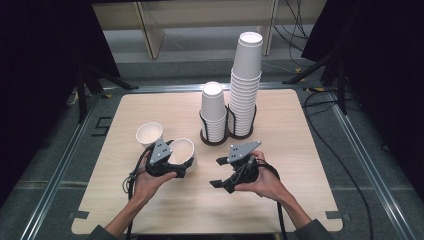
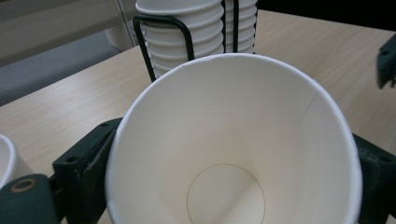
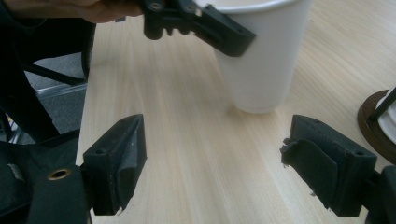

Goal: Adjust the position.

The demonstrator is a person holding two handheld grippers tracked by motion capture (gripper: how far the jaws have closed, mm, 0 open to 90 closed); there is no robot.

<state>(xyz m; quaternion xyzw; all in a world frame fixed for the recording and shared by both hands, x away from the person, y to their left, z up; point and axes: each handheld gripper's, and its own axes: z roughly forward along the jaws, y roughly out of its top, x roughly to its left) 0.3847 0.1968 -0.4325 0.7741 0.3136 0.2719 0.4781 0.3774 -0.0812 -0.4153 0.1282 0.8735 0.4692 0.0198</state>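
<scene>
White paper cup (image 1: 182,150), round and open-topped, sits clamped in the left gripper (image 1: 176,161) w/ a black jaw on each side of its wall; in the left gripper view the cup (image 2: 233,144) shows between both jaws, inside empty, circular base seam visible. It's over the left-centre of the light wood-grain table (image 1: 280,200); in the right gripper view its base (image 3: 261,70) looks down on or v. close to the tabletop, can't tell which. The person's left hand (image 1: 147,180) wraps the gripper body from below.

Second white paper cup (image 1: 149,134) stands just beside and behind the held one, further left, apart from the jaws.

Right gripper (image 1: 219,172) held in the right hand (image 1: 262,182), jaws spread wide w/ nothing between them; right gripper view shows bare table (image 3: 196,140) in the gap (image 3: 212,163).

Black wire two-slot cup holder (image 1: 220,131) at table centre-back: short stack of white paper cups (image 1: 213,112) in left slot, tall stack of white paper cups (image 1: 246,80) in right slot, touching side by side.
</scene>
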